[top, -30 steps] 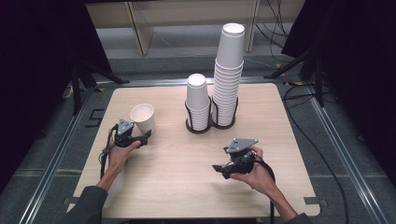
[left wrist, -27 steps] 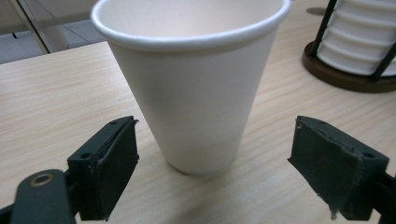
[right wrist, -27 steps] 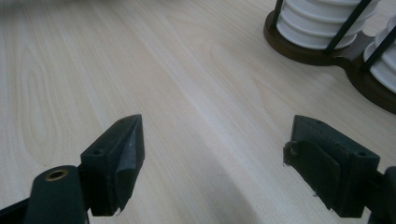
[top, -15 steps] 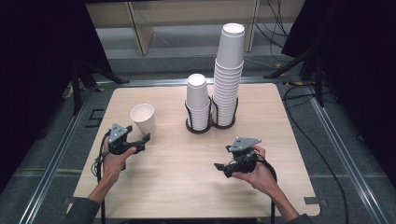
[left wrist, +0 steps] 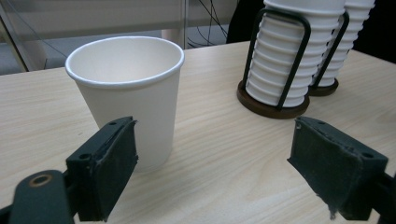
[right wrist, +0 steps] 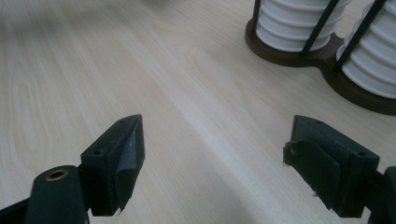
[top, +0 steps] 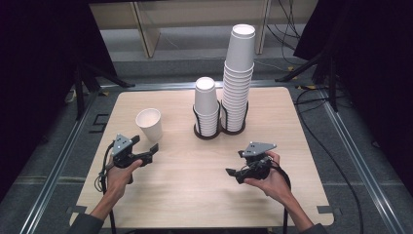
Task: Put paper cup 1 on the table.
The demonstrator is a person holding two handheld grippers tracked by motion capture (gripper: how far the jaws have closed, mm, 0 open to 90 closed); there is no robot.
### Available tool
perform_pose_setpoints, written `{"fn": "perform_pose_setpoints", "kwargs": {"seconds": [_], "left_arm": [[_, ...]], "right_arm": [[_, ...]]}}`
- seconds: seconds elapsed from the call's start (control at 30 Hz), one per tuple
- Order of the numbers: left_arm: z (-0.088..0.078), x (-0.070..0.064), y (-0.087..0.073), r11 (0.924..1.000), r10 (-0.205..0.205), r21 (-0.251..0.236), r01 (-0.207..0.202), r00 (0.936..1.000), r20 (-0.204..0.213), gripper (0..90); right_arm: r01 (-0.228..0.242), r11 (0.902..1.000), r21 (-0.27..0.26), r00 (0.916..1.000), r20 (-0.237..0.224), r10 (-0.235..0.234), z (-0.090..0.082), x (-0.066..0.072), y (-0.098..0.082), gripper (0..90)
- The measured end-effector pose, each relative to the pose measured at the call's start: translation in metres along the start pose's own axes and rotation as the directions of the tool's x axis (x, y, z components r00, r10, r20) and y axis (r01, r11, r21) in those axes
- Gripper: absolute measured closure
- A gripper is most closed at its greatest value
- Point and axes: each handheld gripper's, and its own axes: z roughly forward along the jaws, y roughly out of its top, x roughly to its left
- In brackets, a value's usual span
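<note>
From the high view, a single white cup [top: 149,124] stands upright on the desk [top: 195,195], left of a dark double holder [top: 220,130] with two stacks of cups [top: 223,92]. The left gripper [top: 144,157] sits just below the cup, apart from it, its jaws spread and holding nothing. The right gripper [top: 234,173] hovers over bare wood below the holder, also empty.

In the left gripper view, the cup [left wrist: 127,93] stands ahead, in line with the left-hand jaw rather than the gap; the jaws stand wide apart with only desk between them. The holder [left wrist: 273,100] is further right.

In the right gripper view, the jaws gape wide over bare desk [right wrist: 187,102], gripping nothing; the holder [right wrist: 322,60] lies at upper right.
</note>
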Motion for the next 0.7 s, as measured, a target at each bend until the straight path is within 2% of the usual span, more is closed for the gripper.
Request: {"fn": "perform_pose_setpoints", "kwargs": {"seconds": [0.03,0.1,0.23,0.33,0.43,0.53,0.6,0.7], "left_arm": [[-0.002,-0.002,0.0,1.0,-0.004,0.006,0.004,1.0,0.0,14.3],[-0.004,-0.005,-0.003,1.0,-0.005,-0.005,0.005,0.9999,0.014,14.3],[-0.008,-0.012,-0.005,0.9999,0.004,0.011,-0.005,0.9994,0.033,14.3],[-0.011,-0.018,-0.005,1.0,0.004,-0.009,-0.003,0.9987,0.05,14.3],[-0.015,-0.024,-0.007,0.9998,0.018,0.001,-0.018,0.9979,0.063,14.3],[-0.017,-0.03,-0.009,0.9997,0.024,-0.01,-0.023,0.9963,0.082,14.3],[-0.022,-0.035,-0.01,0.9993,0.036,0.003,-0.037,0.9961,0.08,14.3],[-0.025,-0.04,-0.014,0.9988,0.048,-0.008,-0.048,0.9942,0.096,14.3]], "right_arm": [[0.01,0.9999,-0.003,0.9999,0.006,-0.01,-0.001,-0.002,0.0,19.5],[-0.008,0.9999,-0.008,0.9999,0.011,0.008,-0.001,-0.002,-0.001,19.1],[-0.016,0.9998,-0.014,0.9996,0.024,0.017,-0.002,-0.005,-0.002,19.1],[-0.028,0.9994,-0.017,0.9992,0.027,0.029,-0.004,-0.007,-0.003,19.1],[-0.027,0.9993,-0.025,0.9989,0.039,0.028,-0.005,-0.01,-0.004,19.2],[-0.057,0.9978,-0.034,0.9971,0.049,0.059,-0.006,-0.012,-0.005,19.1],[-0.057,0.9975,-0.042,0.9968,0.053,0.06,-0.006,-0.014,-0.005,19.1],[-0.08,0.9952,-0.056,0.9945,0.063,0.083,-0.008,-0.018,-0.006,19.1]]}}
